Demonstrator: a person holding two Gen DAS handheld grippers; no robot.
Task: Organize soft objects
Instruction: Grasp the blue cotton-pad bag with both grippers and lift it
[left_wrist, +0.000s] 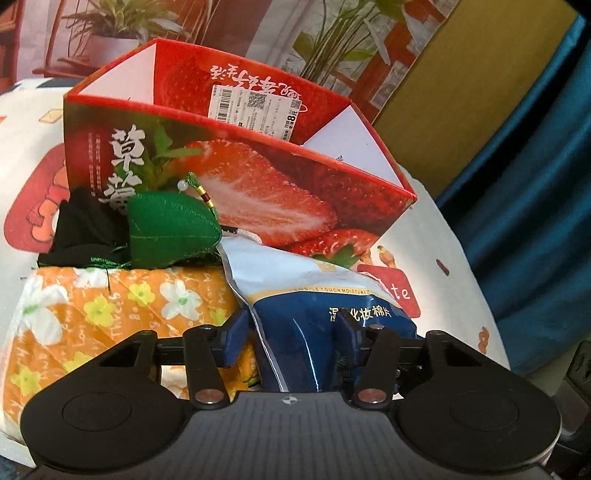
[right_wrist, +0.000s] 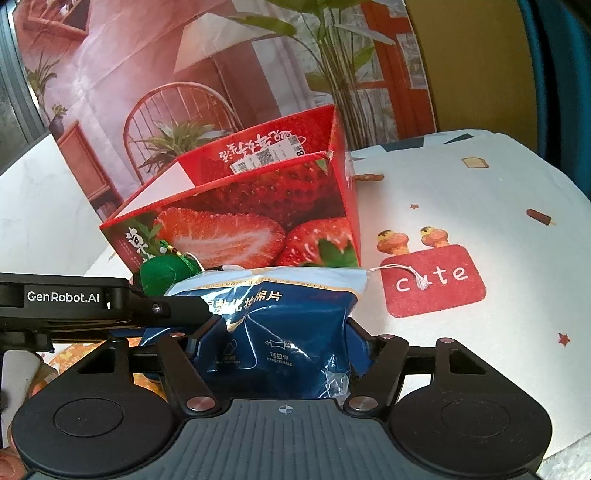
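Note:
A blue and white bag of cotton pads (left_wrist: 306, 306) lies in front of an open red strawberry box (left_wrist: 236, 155). My left gripper (left_wrist: 291, 336) is shut on the bag's near left part. My right gripper (right_wrist: 275, 343) is shut on the same bag (right_wrist: 280, 317) from the right side. Left of the bag sit an orange flowered tissue pack (left_wrist: 110, 314), a green stuffed leaf-shaped charm (left_wrist: 170, 232) with a tassel, and a black cloth item (left_wrist: 81, 229). The box also shows in the right wrist view (right_wrist: 240, 214), and the green charm (right_wrist: 162, 275) peeks out behind the left gripper's arm.
Everything rests on a table with a white patterned cloth (right_wrist: 461, 206) that has a red "cute" patch (right_wrist: 434, 280). A printed backdrop (right_wrist: 221, 66) stands behind the box. A blue curtain (left_wrist: 535, 147) hangs at the right.

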